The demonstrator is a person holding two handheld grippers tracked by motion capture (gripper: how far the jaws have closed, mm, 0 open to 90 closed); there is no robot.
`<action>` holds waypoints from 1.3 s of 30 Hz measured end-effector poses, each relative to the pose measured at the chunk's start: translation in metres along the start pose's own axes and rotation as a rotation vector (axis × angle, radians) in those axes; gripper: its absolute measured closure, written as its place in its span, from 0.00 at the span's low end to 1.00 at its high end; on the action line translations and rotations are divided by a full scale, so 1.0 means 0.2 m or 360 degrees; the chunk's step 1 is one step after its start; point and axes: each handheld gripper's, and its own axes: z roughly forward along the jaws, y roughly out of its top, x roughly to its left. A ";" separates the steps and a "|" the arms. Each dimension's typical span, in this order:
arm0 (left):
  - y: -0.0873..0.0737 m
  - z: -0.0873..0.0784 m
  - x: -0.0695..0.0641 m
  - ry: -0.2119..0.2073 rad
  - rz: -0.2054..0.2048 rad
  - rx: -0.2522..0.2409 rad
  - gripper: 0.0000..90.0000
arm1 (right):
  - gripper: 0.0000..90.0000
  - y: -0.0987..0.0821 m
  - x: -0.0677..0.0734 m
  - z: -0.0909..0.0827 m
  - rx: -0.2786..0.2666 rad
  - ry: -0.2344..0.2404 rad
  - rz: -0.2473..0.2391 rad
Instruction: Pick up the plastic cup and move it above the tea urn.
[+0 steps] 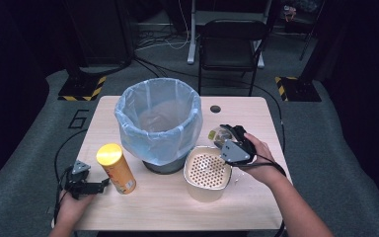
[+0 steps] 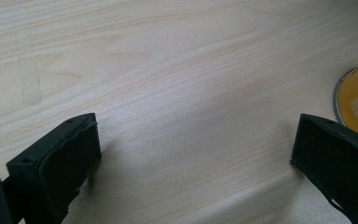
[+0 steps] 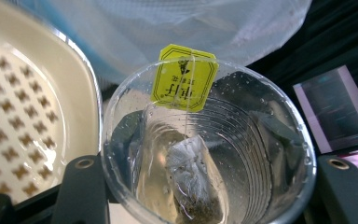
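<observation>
Clear plastic cup (image 3: 209,144) sits between the two black jaws of the right gripper (image 1: 225,134), one jaw on each side of its wall, pinching it; the jaws have just been closing a little further on it. In the right gripper view the cup's mouth faces the camera, so it is tipped well over. Inside lies one wet tea bag (image 3: 193,179), its string running up to one yellow paper tag (image 3: 185,78) that rests against the cup's rim. Drops of water cling to the inner wall.

Just beside the cup, on the side toward the person's left, stands one cream container with a perforated insert (image 1: 208,171); its rim is close to the cup's rim, with only a narrow gap visible. Just beyond the cup rises one waste bin lined with a pale blue bag (image 1: 159,123), its mouth open and unobstructed. On the outer side of the right gripper the table edge (image 1: 275,143) is near, with dark floor past it.

Well apart, the left gripper (image 1: 94,186) rests low over the table's near left corner, its jaws spread wide with bare wood between them. One yellow-lidded snack can (image 1: 116,168) stands upright just beside its right jaw; open tabletop lies ahead of it.
</observation>
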 end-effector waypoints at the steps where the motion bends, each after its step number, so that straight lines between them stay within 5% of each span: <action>1: 0.00 0.00 0.00 0.0000 0.0000 -0.0001 0.01 | 0.43 0.01 0.02 0.00 0.0019 -0.0043 -0.0085; 4: 0.00 0.00 0.00 0.0000 0.0000 0.0000 0.01 | 0.43 0.04 0.08 -0.01 0.0075 -0.0139 -0.0299; 7: 0.00 0.00 0.00 0.0000 0.0001 -0.0001 0.01 | 0.44 0.07 0.14 -0.02 0.0115 -0.0248 -0.0601; 10: 0.00 0.00 0.00 0.0005 0.0005 0.0000 0.01 | 0.44 0.09 0.18 -0.03 0.0142 -0.0303 -0.0776; 13: 0.00 0.00 0.00 0.0000 0.0000 0.0000 0.01 | 0.44 0.10 0.22 -0.03 0.0178 -0.0343 -0.1026; 14: 0.00 0.00 0.00 0.0000 0.0000 0.0000 0.01 | 0.44 0.10 0.22 -0.03 0.0178 -0.0343 -0.1026; 15: 0.00 0.00 0.00 0.0000 0.0000 0.0000 0.01 | 0.44 0.11 0.25 -0.02 0.0196 -0.0352 -0.1199; 16: 0.00 0.00 0.00 0.0000 0.0000 0.0000 0.01 | 0.44 0.11 0.26 -0.02 0.0204 -0.0392 -0.1273; 21: 0.00 0.00 0.00 0.0000 0.0001 0.0001 0.01 | 0.43 0.12 0.28 -0.03 0.0242 -0.0424 -0.1457; 22: 0.00 0.00 0.00 0.0002 0.0008 0.0001 0.01 | 0.43 0.14 0.29 -0.04 0.0254 -0.0383 -0.1618; 25: 0.00 0.00 0.00 0.0000 -0.0001 0.0000 0.01 | 0.43 0.15 0.31 -0.04 0.0248 -0.0370 -0.1628; 27: 0.00 0.00 0.00 0.0000 -0.0001 -0.0001 0.01 | 0.43 0.16 0.31 -0.04 0.0207 -0.0432 -0.1651; 28: 0.00 0.00 0.00 0.0000 -0.0001 0.0000 0.01 | 0.43 0.16 0.32 -0.05 0.0230 -0.0365 -0.1649; 39: 0.00 0.00 0.00 0.0000 0.0001 0.0001 0.01 | 0.43 0.18 0.34 -0.06 0.0198 -0.0368 -0.1701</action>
